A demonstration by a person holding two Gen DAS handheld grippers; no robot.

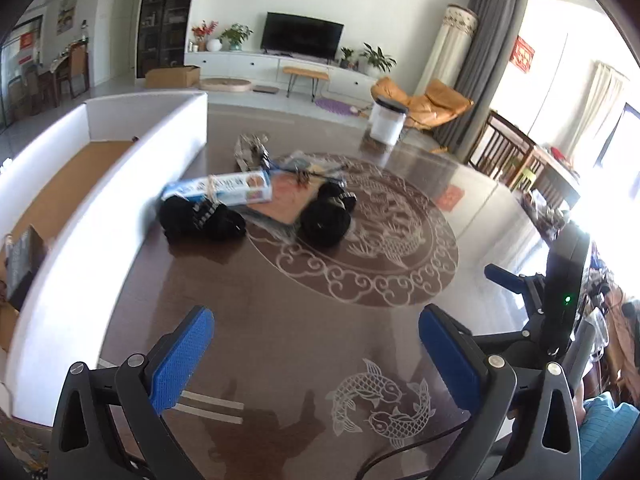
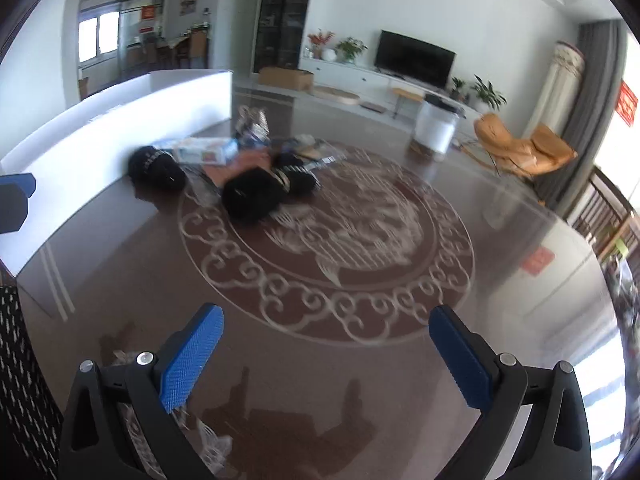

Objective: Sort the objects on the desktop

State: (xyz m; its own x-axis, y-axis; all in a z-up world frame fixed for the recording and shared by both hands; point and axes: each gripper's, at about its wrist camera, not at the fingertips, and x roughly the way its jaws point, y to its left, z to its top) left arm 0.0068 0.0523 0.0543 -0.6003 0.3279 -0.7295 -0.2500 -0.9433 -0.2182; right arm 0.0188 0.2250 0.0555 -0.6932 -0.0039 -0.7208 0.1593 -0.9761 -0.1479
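— Jaws first: how did they stand?

— Both pairs were spread wide with nothing between them. The left gripper [image 1: 316,344] and the right gripper [image 2: 326,346] each hung above bare dark brown desk [image 1: 280,320] with its pale carp-and-scroll pattern.

— And the things to sort?

— Well apart from both jaws, in a heap at the far side of the round medallion. A long blue-and-white printed carton [image 1: 218,191] lay across a black bundle with a pale striped band [image 1: 200,218]; just beside them sat a rounded black fabric lump [image 1: 324,222] on a flat orange packet in clear wrap [image 1: 280,200].

— Anything near the heap?

— A long white-walled cardboard box [image 1: 120,184] ran along the desk's left side, the banded bundle close against its wall. A white tub with a dark lid [image 1: 387,120] stood farther back. Blur hid the finer details.
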